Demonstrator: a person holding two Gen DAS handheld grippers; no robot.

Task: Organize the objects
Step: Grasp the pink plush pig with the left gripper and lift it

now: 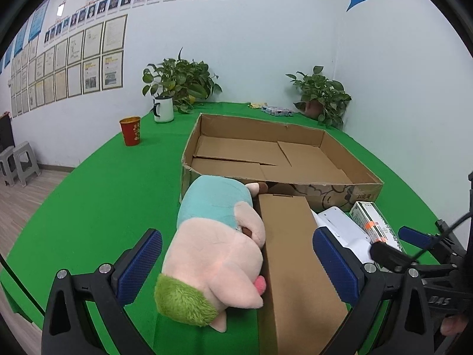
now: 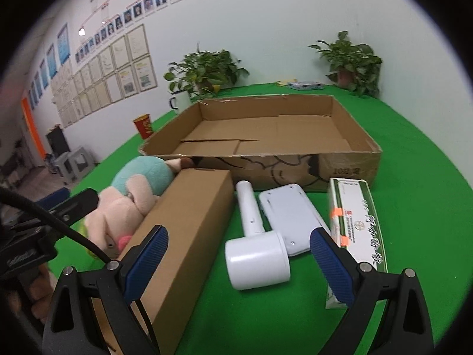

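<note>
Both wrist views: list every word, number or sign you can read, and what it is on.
"10", then unclear characters: front wall of the open cardboard tray.
"DAS": the black claw body at the left view's right edge.
Green and white carton: Chinese print, too blurred to read.
Red cup: gold characters, unreadable.
Wall certificates: too small.
Long brown box: nothing printed that I can see.

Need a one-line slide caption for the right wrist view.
Open right tongs over white hammer-shaped device, empty cardboard tray behind.

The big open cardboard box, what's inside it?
Nothing but its own loose bottom flaps shows inside the big open cardboard box. Its front wall hides the nearest strip of floor.
</note>
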